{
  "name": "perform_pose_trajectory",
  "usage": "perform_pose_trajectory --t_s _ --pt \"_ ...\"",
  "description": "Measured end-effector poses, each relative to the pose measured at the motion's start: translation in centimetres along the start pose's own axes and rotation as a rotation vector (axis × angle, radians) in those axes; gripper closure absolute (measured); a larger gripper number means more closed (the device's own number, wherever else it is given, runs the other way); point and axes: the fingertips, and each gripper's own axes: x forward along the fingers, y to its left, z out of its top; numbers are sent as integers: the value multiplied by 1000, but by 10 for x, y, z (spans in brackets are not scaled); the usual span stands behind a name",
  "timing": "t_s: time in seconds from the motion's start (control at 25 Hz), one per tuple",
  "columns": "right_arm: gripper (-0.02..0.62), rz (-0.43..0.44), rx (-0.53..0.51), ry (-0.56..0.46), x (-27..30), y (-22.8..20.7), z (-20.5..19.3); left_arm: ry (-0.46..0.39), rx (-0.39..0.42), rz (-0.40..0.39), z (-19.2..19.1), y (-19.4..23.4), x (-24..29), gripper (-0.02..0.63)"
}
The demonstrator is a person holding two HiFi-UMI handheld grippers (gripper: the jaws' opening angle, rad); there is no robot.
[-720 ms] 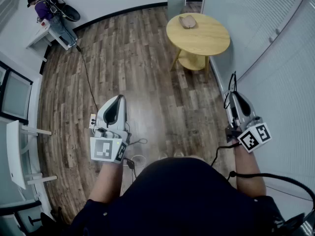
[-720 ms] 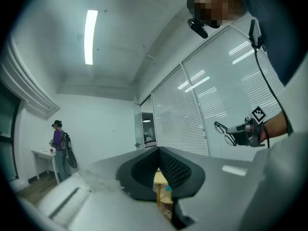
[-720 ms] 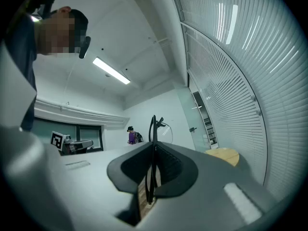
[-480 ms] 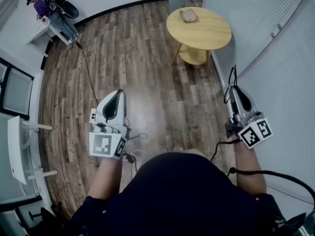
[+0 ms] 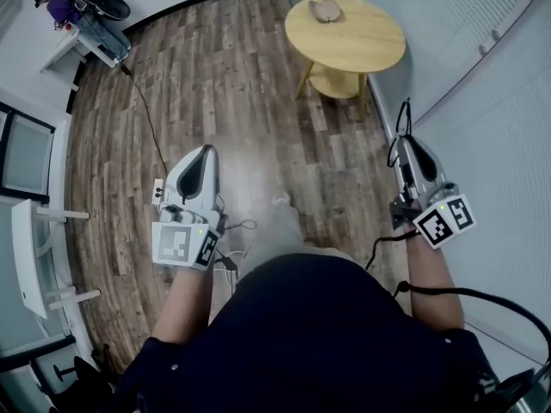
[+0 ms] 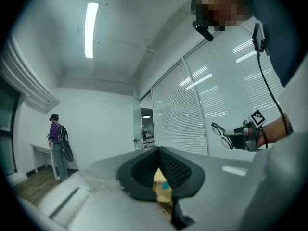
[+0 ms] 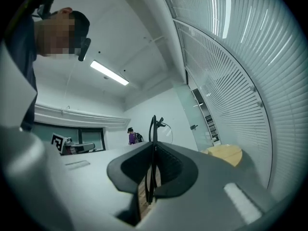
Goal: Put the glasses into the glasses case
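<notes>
We held the glasses [image 7: 154, 129] in the right gripper [image 7: 153, 163]. Its jaws were pressed onto the thin black frame, which stood edge-on between the pads and rose past the jaw tips. In the left gripper view the glasses [image 6: 219, 132] stuck out ahead of the right gripper [image 6: 232, 137], lenses showing. In the head view the glasses [image 5: 401, 138] were no more than a thin dark loop at the tip of the right gripper [image 5: 406, 150].

The case [image 5: 327, 9] lay on the round yellow surface [image 5: 370, 50], near its far edge and well apart from both grippers. We could not tell whether it was open or closed.

The left gripper [image 6: 159, 170] carried nothing. Its jaws were drawn almost together, leaving only a thin wedge of gap, and through it we saw a slice of the surface.

Both our forearms reached forward from the body. The left gripper [image 5: 207, 155] and the right one were held well apart, one on each side of us, above the wooden floor [image 5: 258, 101], with their noses aimed ahead toward the surface. The marker cube of each sat at the wrist end, facing up. The right arm ran close beside the blinds [image 5: 499, 101].
</notes>
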Motion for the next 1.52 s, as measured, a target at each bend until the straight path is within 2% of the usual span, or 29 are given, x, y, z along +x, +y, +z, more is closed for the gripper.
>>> perform_pose_trajectory --t_s 0.16,0.4,0.56,0.64,0.92,1.08,1.32,1.52 --pt "568 -1 -10 -7 31 -10 2 -31 2 0 3 24 37 604" --pt "568 -31 -14 1 93 -36 6 -15 8 -39 -8 65 105 604" --pt "568 -67 -9 4 132 -49 8 -16 106 -87 -8 90 151 604" --pt "568 -81 -16 3 152 -53 11 -33 125 -115 -3 102 172 605" --pt "568 -100 -61 -15 216 -54 22 -72 102 -153 -2 159 224 606" --pt "568 -124 -65 -35 244 -68 24 -78 95 -152 -15 184 251 604" --pt "568 -148 -60 -50 265 -88 28 -71 70 -153 -25 202 270 604" --pt "568 -127 -33 -49 302 -106 20 -68 73 -144 -22 221 302 604"
